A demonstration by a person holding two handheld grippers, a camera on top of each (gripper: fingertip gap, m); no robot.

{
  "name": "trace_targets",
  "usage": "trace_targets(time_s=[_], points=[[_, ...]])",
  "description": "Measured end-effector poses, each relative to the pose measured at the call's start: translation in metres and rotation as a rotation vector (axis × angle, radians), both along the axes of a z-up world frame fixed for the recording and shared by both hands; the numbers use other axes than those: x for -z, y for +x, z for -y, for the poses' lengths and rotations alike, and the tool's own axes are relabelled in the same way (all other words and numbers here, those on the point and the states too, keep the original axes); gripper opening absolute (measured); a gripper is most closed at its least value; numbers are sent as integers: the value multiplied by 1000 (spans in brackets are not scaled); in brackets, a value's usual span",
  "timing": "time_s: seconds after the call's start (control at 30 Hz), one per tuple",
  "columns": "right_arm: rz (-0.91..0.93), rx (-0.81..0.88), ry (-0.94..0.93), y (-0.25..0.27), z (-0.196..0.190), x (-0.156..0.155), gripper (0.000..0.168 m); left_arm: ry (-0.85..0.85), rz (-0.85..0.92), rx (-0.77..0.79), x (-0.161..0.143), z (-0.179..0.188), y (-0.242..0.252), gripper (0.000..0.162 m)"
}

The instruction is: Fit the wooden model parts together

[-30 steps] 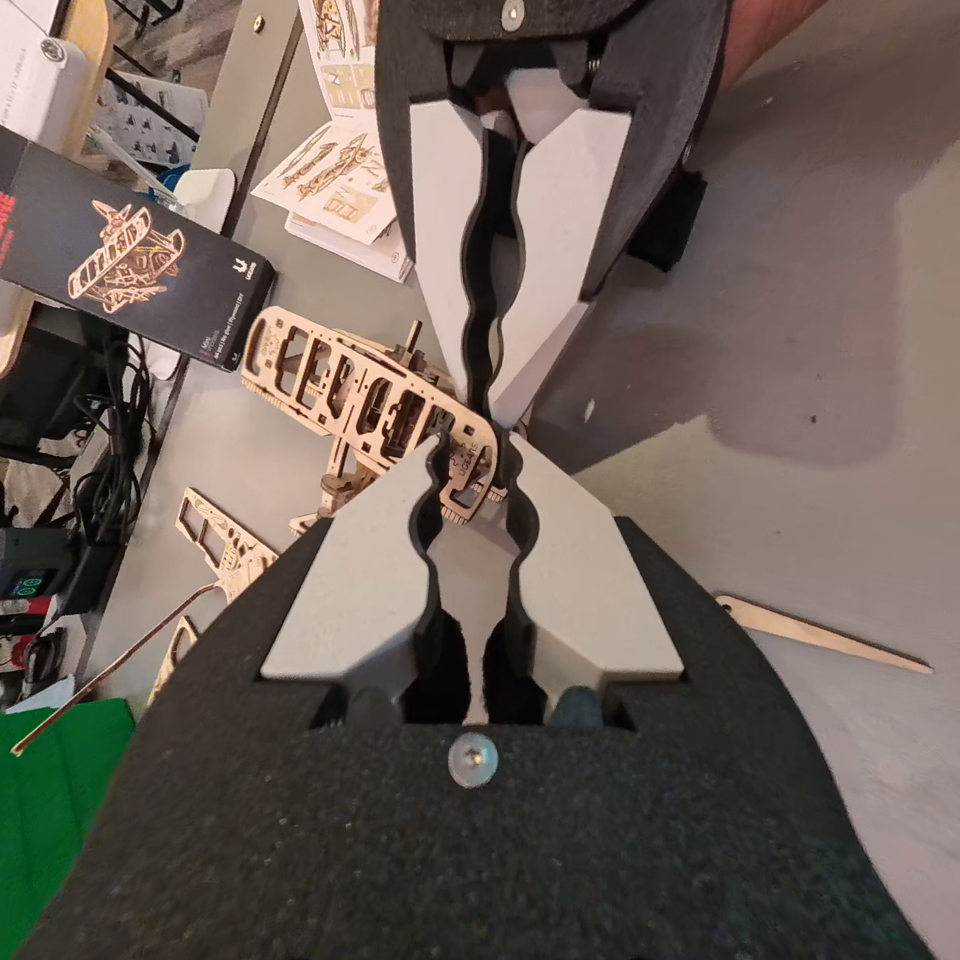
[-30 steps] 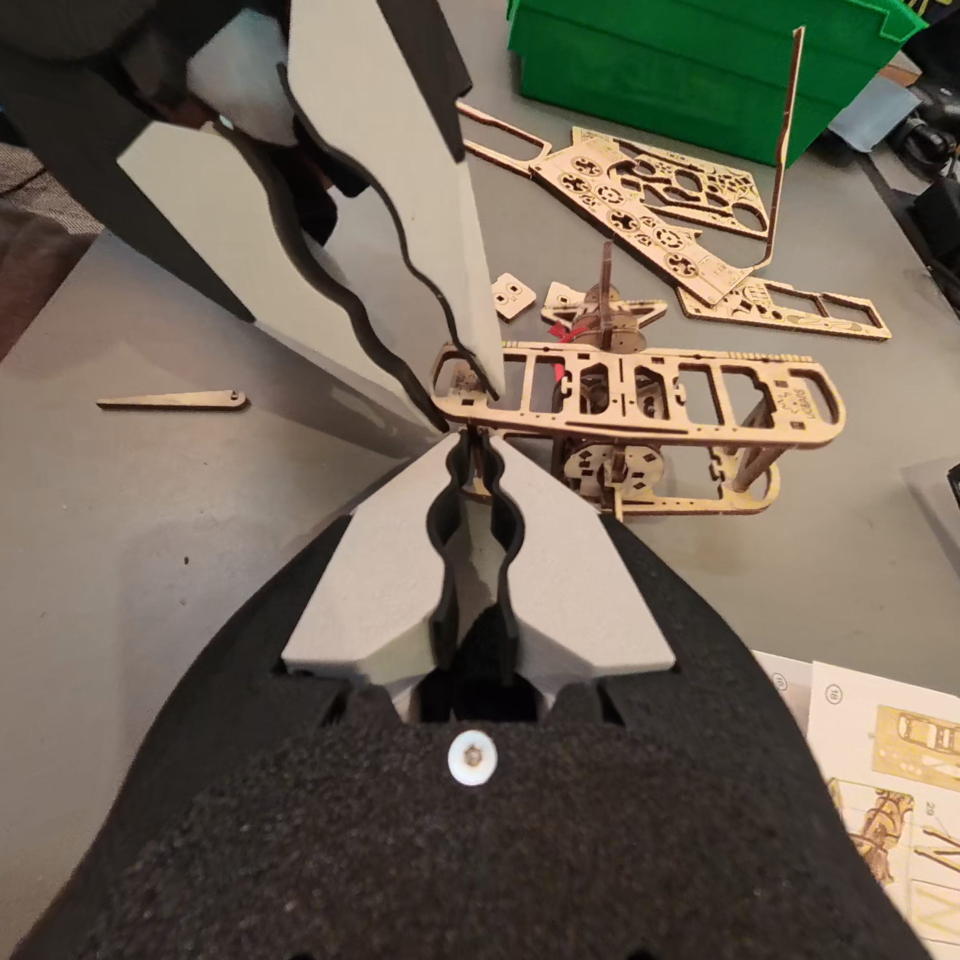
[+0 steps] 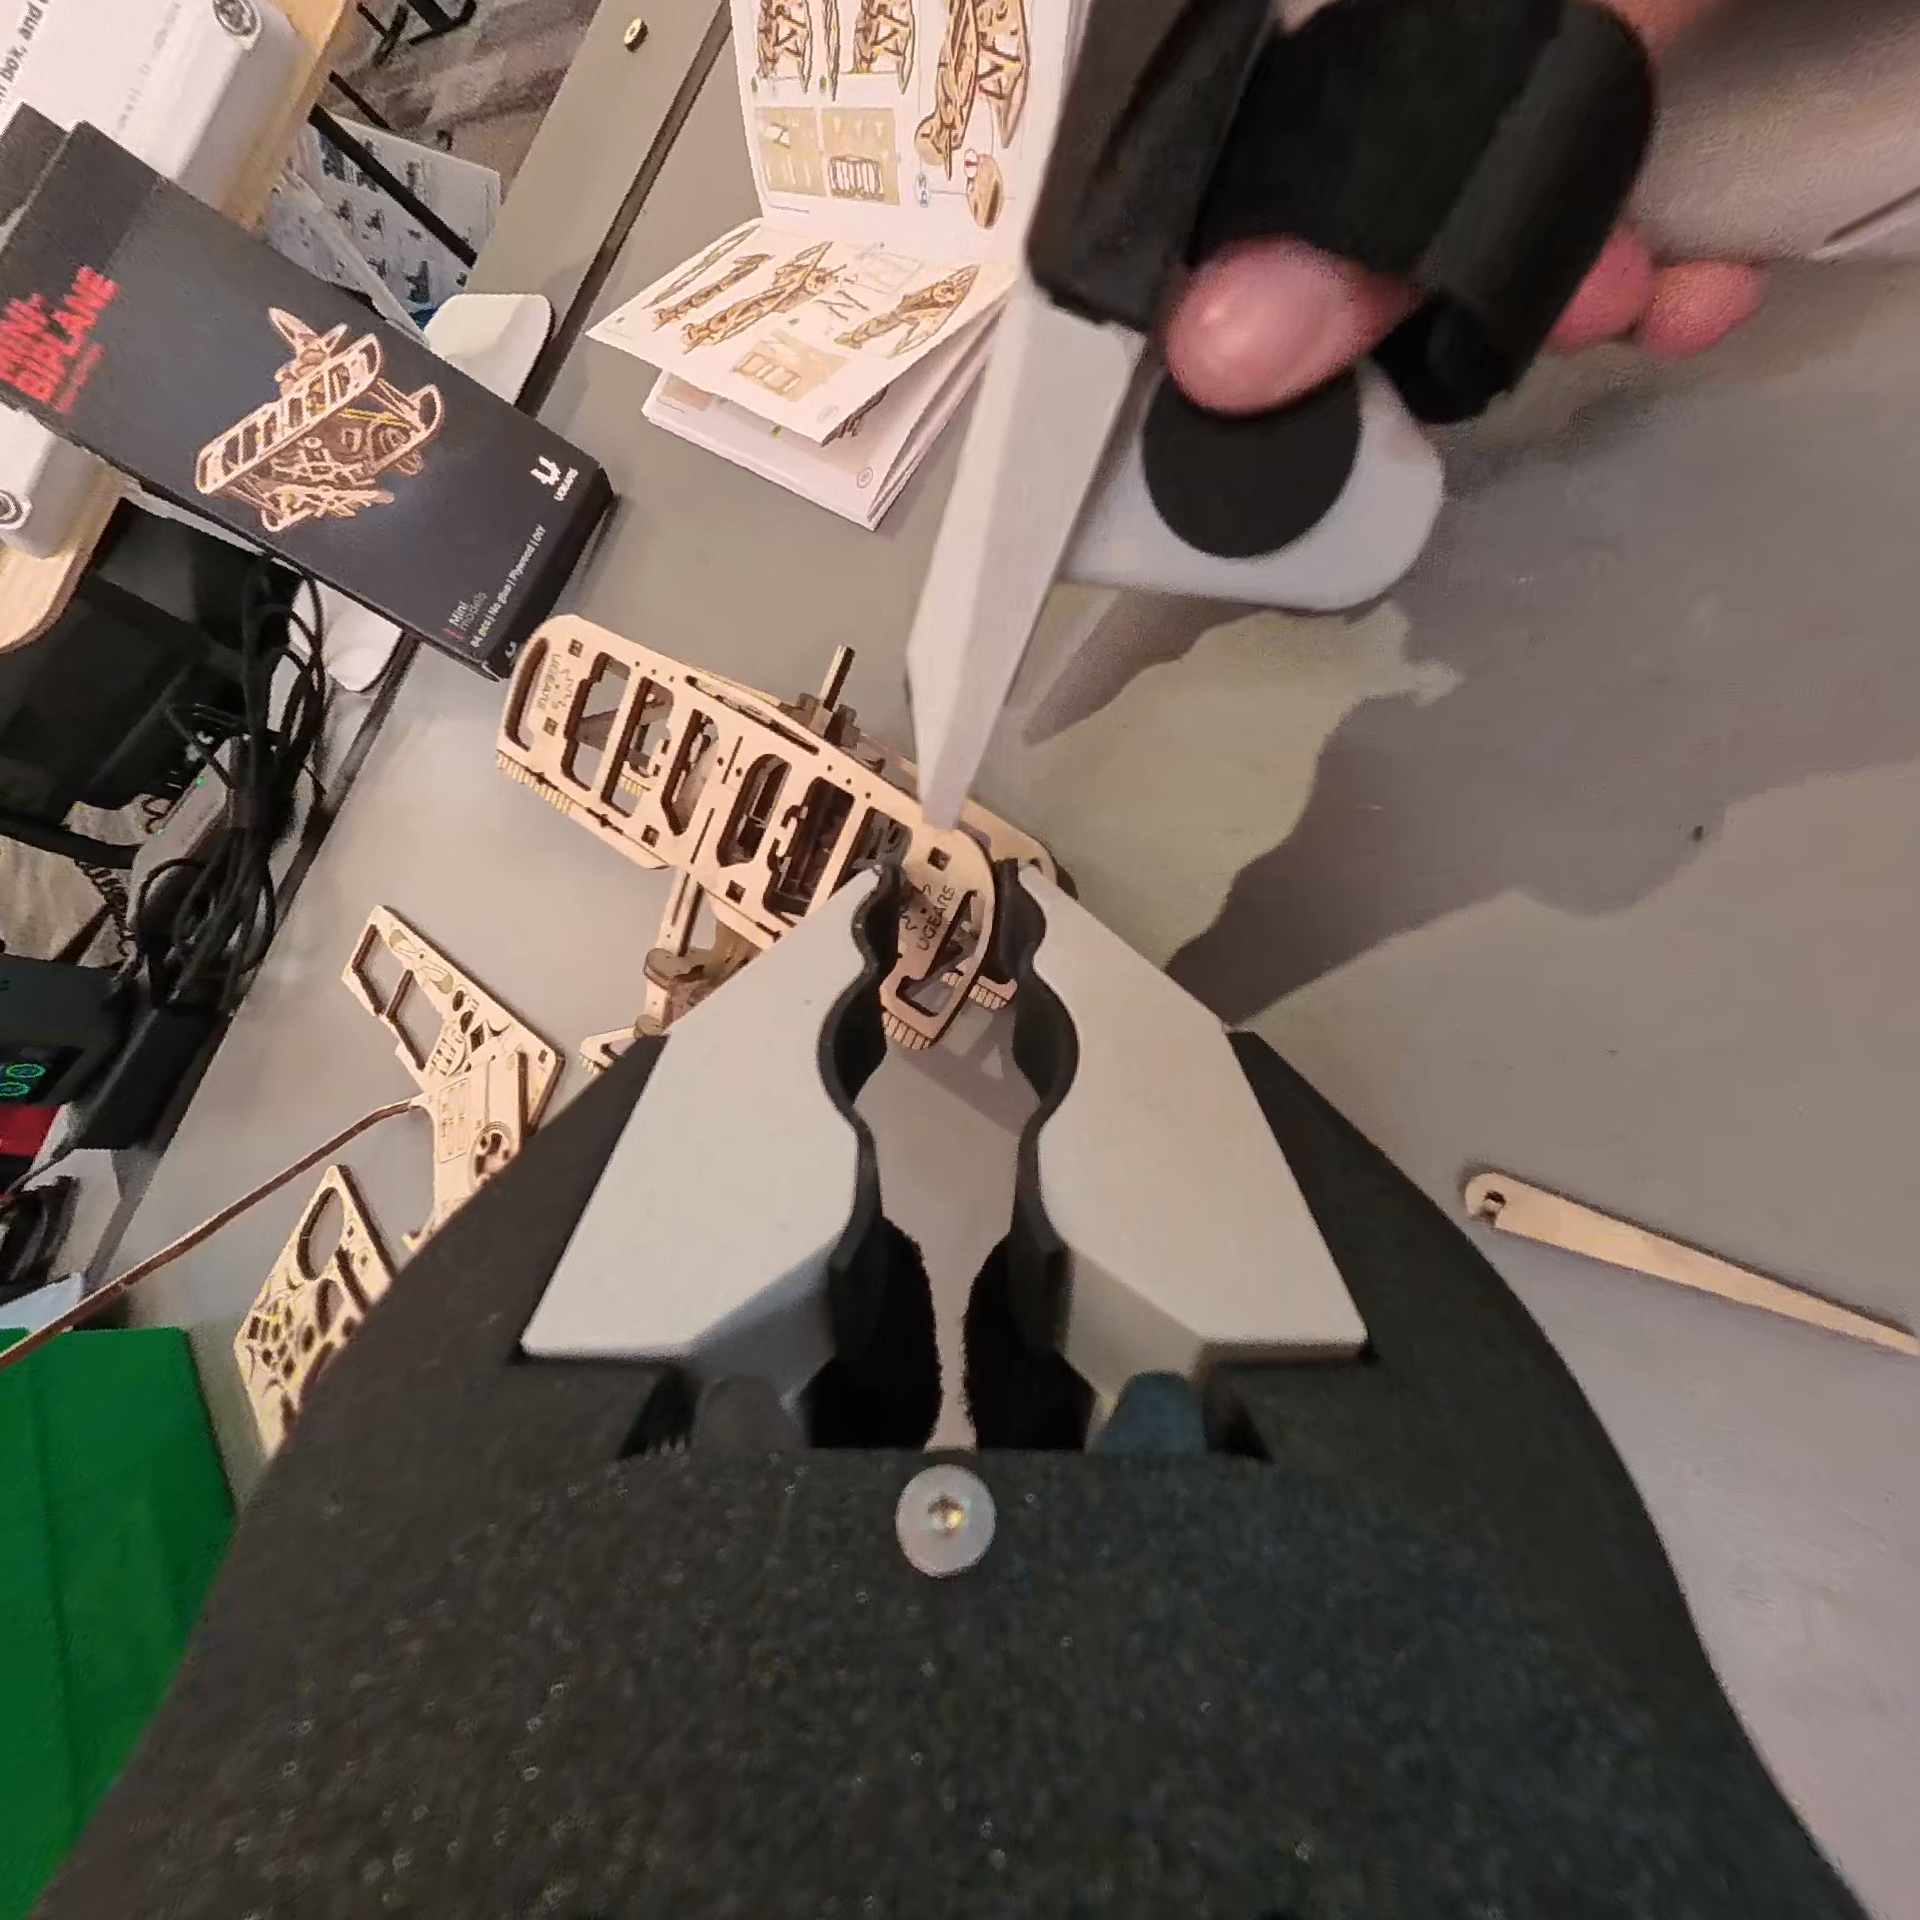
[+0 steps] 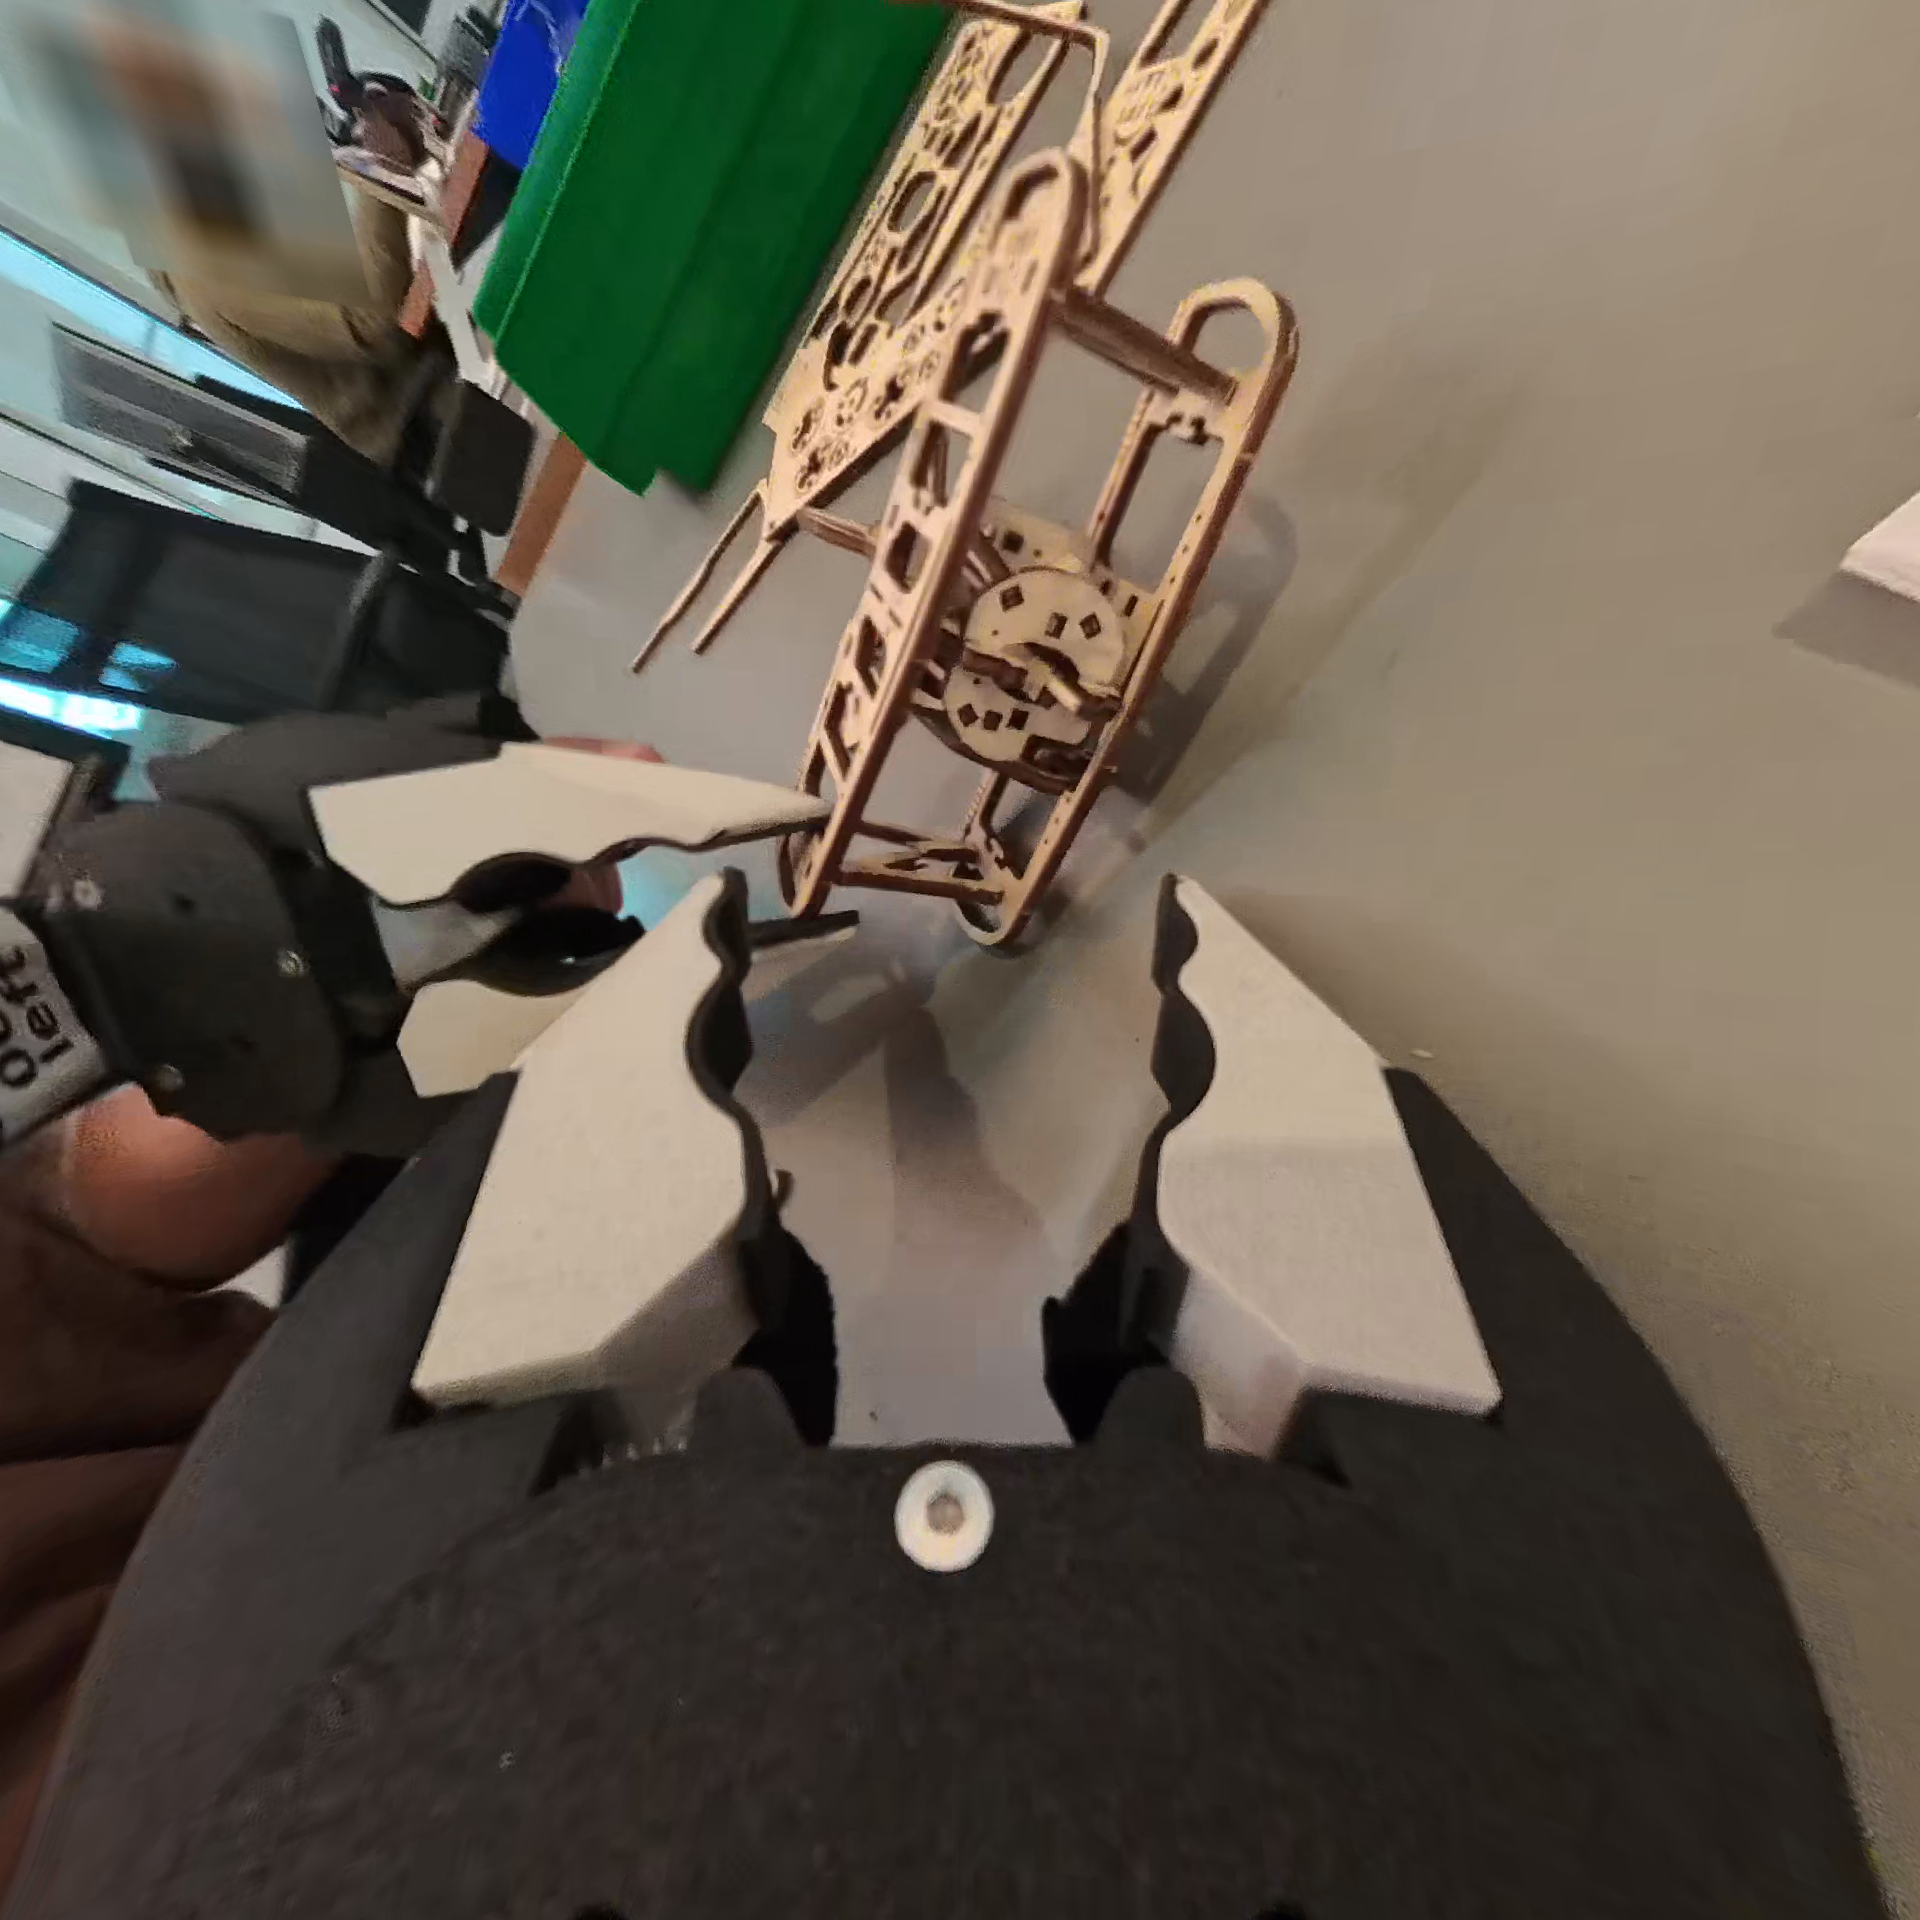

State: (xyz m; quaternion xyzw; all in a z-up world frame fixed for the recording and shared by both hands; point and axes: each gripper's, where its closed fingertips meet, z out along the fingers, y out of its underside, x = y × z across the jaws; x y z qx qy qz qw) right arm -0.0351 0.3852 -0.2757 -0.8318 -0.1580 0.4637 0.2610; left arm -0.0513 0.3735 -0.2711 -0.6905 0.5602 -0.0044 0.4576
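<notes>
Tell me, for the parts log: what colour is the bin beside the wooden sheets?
Green; the bin shows best in the right wrist view.

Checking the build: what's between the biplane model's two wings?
Inside the biplane model, cross struts and a round slotted hub show between the wings. The hub's back is covered.

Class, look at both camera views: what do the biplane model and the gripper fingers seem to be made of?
Biplane model: thin pale plywood, unpainted, with dark, seemingly laser-cut edges and cut-outs. Left gripper fingers: matte grey, probably moulded or printed plastic, with wavy black liners that look rubbery. The right gripper looks the same.
</notes>
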Motion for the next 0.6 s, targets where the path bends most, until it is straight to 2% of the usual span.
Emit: trace_targets(time_s=[0.13,0.47,0.6], points=[[-75,-31,-56,-9,-5,3,76,15,-1,10,0,1,1,16],[-38,-137,-103,-24,0,8,70,-53,99,-3,-1,1,-4,16],[-77,-142,-154,-34,-1,10,56,-101,156,-18,-1,0,-9,17]])
